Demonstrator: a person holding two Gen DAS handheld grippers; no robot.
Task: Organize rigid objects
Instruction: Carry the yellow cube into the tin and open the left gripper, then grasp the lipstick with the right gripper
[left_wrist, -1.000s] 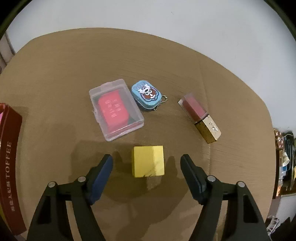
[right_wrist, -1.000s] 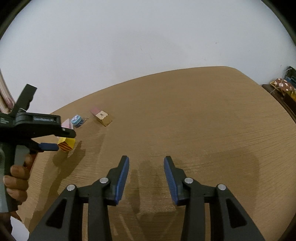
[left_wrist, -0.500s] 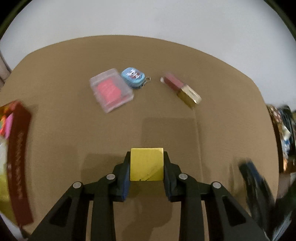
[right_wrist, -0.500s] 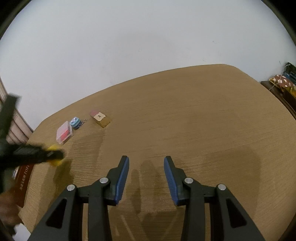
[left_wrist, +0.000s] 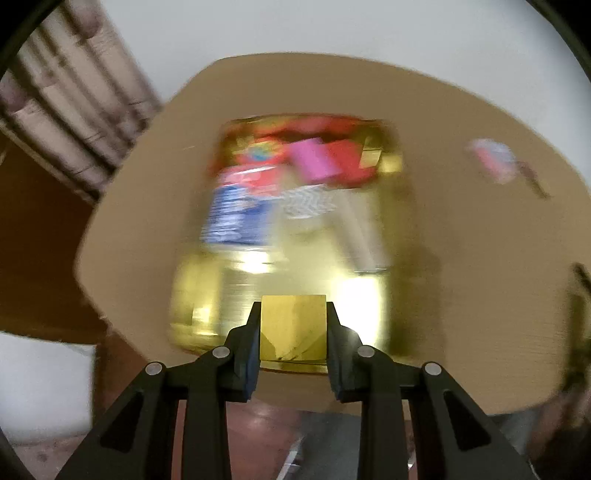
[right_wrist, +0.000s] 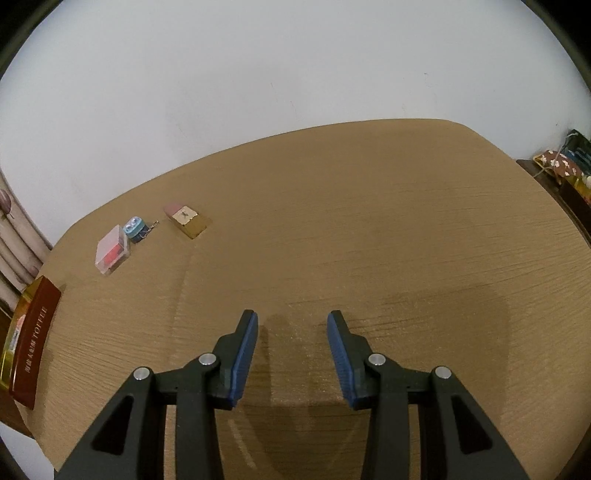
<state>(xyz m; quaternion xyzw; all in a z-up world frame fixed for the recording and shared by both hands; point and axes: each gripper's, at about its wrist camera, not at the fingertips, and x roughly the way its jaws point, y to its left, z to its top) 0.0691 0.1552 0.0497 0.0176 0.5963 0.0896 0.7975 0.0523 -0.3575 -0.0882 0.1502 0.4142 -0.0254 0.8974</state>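
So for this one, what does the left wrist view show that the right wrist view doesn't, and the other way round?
Only the left wrist view: the left gripper shut on the yellow block, over the open gold tin, badly blurred.

Only the right wrist view: the right gripper open and holding nothing, the gold and pink box, the blue tin.

Both: the wooden table, that tin at its left edge.

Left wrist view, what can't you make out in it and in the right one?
- Left wrist: gold box contents, motion-blurred.
- Left wrist: items far right, smeared.
- Left wrist: yellow block's sides, covered by left gripper pads.
- Right wrist: toffee box interior, cut by the edge.
- Right wrist: small tin picture, too small.
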